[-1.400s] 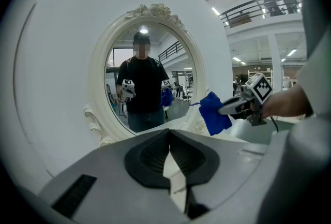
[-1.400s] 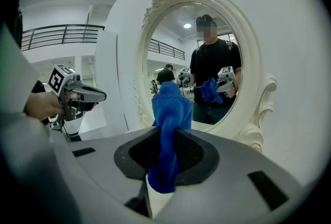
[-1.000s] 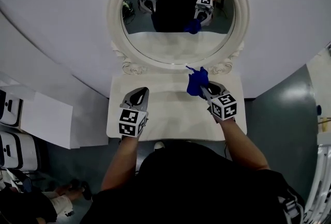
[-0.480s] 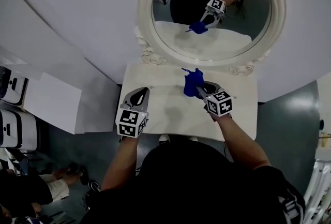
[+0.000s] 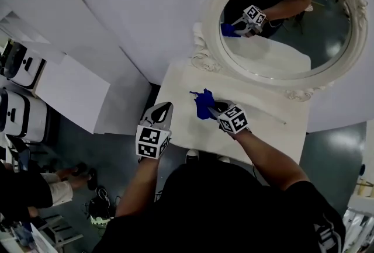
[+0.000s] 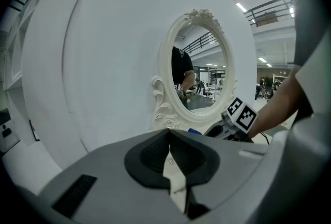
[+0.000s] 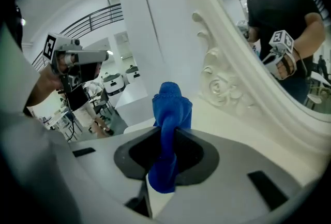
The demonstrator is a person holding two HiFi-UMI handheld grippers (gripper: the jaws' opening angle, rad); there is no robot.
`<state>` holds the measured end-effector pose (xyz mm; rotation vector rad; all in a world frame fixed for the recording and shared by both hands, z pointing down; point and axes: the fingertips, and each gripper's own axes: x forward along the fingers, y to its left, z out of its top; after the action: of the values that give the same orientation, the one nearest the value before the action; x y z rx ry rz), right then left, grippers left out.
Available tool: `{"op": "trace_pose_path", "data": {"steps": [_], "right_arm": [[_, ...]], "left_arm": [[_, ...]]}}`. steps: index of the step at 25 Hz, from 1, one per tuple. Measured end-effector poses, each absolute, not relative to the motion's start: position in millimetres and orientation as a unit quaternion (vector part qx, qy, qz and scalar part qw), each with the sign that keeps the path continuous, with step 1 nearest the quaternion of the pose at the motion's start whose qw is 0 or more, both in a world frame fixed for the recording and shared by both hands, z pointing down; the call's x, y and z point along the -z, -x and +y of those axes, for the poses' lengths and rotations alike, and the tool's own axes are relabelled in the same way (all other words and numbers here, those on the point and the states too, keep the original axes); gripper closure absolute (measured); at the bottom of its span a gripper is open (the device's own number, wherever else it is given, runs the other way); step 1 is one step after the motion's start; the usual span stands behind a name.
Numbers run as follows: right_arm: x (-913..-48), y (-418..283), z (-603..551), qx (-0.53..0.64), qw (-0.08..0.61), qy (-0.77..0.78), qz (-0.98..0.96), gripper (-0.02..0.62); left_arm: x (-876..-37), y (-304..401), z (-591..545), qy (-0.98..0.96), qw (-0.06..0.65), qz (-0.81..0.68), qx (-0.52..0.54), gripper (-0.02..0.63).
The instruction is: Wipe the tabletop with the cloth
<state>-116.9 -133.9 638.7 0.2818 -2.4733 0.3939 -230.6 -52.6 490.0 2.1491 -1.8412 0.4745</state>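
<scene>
The jaws of the right gripper (image 7: 168,140) are clamped on the blue cloth (image 7: 170,109). The cloth is bunched into a narrow roll between them. Its long axis runs along the jaws: the fuller end sticks out past their tips and a short tail hangs back into the hollow behind them.

From the head view, that free end (image 5: 203,103) points ahead of the right gripper (image 5: 213,108), toward the left end of the white surface (image 5: 263,123). Whether the cloth touches the surface cannot be told. The carved foot of the mirror (image 5: 286,18) stands near, ahead and to the right of these jaws. A long bare stretch of surface opens to their right, between the frame and the near edge.

The jaws of the left gripper (image 6: 170,158) are closed together with nothing between them. This left gripper (image 5: 162,111) is held at the surface's near left corner, with the corner just ahead of the jaws and floor below them.
</scene>
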Motion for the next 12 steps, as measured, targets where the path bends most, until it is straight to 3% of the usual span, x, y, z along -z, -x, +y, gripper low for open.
{"op": "trace_pose_path", "data": {"steps": [12], "right_arm": [[-726.1, 237.8, -76.6, -0.127, 0.366, 0.004, -0.922, 0.534]], "left_arm": [[-510.6, 290.3, -13.5, -0.712, 0.157, -0.663, -0.167, 0.595]]}}
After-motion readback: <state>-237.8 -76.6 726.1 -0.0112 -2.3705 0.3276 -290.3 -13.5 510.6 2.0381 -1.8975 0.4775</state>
